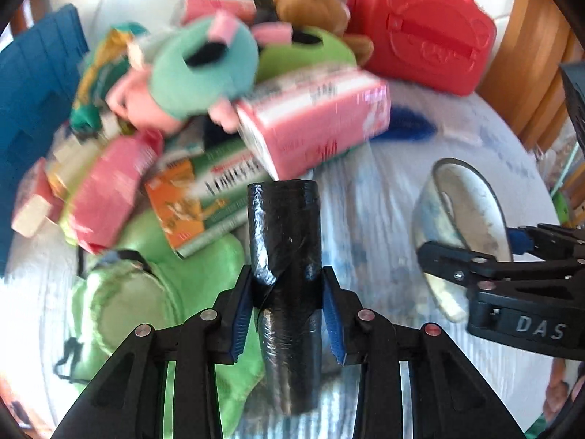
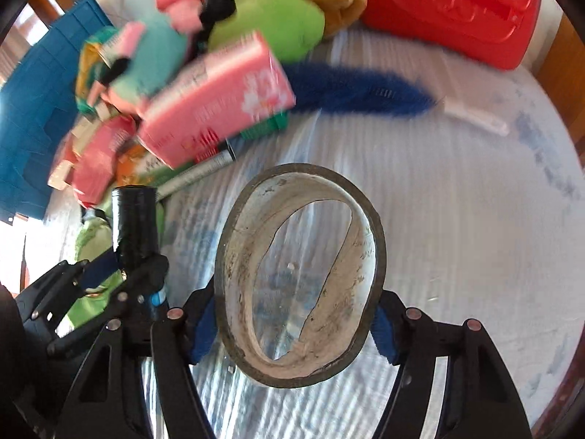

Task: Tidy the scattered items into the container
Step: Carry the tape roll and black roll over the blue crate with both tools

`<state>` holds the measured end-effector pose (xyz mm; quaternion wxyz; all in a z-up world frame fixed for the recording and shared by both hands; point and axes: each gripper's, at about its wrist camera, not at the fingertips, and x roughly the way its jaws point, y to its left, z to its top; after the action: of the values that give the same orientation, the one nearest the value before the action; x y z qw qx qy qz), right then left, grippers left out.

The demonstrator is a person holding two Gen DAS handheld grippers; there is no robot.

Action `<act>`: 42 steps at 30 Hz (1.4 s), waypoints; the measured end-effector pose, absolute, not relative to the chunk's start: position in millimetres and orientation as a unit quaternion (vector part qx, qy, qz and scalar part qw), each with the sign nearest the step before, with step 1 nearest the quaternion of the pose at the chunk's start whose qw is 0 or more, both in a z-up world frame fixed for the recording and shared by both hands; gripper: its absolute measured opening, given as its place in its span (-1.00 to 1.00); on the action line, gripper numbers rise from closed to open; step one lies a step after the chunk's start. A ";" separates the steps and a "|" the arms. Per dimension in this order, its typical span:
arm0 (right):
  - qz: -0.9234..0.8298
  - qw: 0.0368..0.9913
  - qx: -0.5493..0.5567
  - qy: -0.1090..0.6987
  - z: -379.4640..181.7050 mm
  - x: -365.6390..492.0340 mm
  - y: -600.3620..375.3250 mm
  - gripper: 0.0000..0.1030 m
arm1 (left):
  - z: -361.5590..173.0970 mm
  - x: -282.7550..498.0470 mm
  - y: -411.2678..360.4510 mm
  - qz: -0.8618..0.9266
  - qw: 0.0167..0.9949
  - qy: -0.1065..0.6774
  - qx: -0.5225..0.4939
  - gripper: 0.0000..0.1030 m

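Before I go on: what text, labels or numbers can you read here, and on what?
"DAS": white letters on the black right gripper body, left wrist view.
Pink carton: print and barcode blurred, unreadable.
Orange-and-green box: barcode and lettering blurred, unreadable.
Red plastic case: embossed shapes only.

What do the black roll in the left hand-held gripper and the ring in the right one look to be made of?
Black roll: thin plastic film wound tight, probably bin bags; glossy, wrinkled, with a loose flap edge. Ring: looks like a nearly spent roll of tape, dark outer band around a pale, scuffed cardboard-like core; squeezed into an oval, so it is flexible.
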<state>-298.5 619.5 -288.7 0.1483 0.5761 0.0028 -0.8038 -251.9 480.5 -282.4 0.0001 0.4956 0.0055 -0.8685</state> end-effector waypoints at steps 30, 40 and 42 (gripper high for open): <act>-0.894 0.185 0.406 0.030 -118.6 -224.3 434.2 0.32 | -115.7 -175.5 275.8 -0.946 0.022 -0.017 0.324 -0.33; -0.906 0.170 0.386 0.033 -88.7 -199.1 367.8 0.32 | -88.0 -162.0 213.5 -0.957 0.014 -0.013 0.288 -0.33; -0.907 0.175 0.381 0.038 -85.0 -200.4 361.7 0.32 | -82.7 -162.2 207.8 -0.959 0.023 -0.013 0.281 -0.33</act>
<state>-200.4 361.7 -85.0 0.1753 0.3813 0.0382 -0.9069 -162.2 207.8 -82.7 0.0229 0.2814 -0.0128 -0.9592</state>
